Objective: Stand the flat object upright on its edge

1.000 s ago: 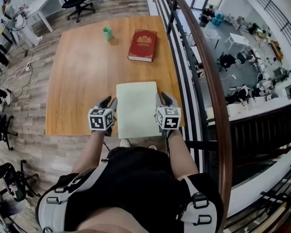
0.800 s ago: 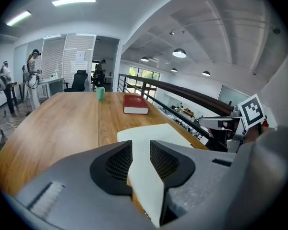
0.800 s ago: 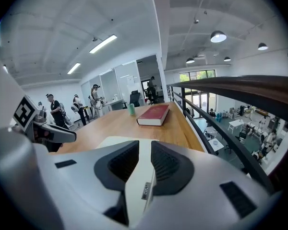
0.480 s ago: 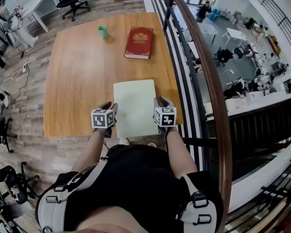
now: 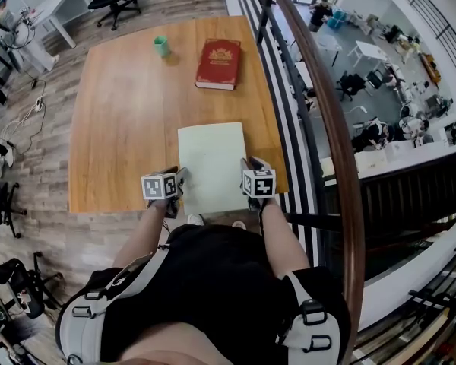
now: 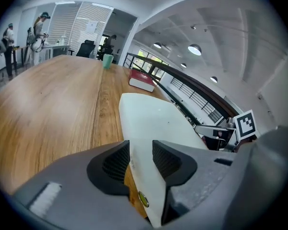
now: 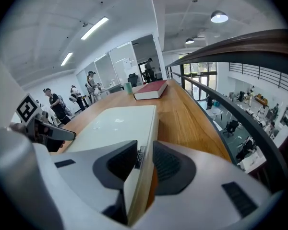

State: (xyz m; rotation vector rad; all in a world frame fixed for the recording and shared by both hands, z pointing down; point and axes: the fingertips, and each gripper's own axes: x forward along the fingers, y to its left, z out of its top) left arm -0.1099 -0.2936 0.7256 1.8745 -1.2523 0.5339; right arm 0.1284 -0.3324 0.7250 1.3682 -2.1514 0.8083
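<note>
1. The pale board [image 5: 211, 166] lies flat on the desk [image 5: 121, 112], close to the desk's near edge. It is well apart from the red book [image 5: 217, 64] and the green cup [image 5: 161, 46] at the far side. It is not yet standing on an edge.
2. The left gripper [image 6: 140, 152] sits at the board's left side, near the near corner. Its fingers have just been opening and now stand spread. The board's edge runs between them but is not clamped (the gap is slim, so this is a close reading).
3. The right gripper [image 7: 145, 159] is at the matching spot on the board's right side. Its fingers look pinched on the edge, one over the top face and one under it.
4. The step in hand seems to be settling the hold at the two sides, ahead of any tilt.
5. The next move probably calls for the left fingers to close firmly on their edge. Both grippers would then raise the near end together, with the far short edge kept on the wood as the pivot.
6. The two sides need to rise evenly. The desk top looks smooth, so the pivot edge could slide away, and a thin board will want steadying before it is let go.
</note>
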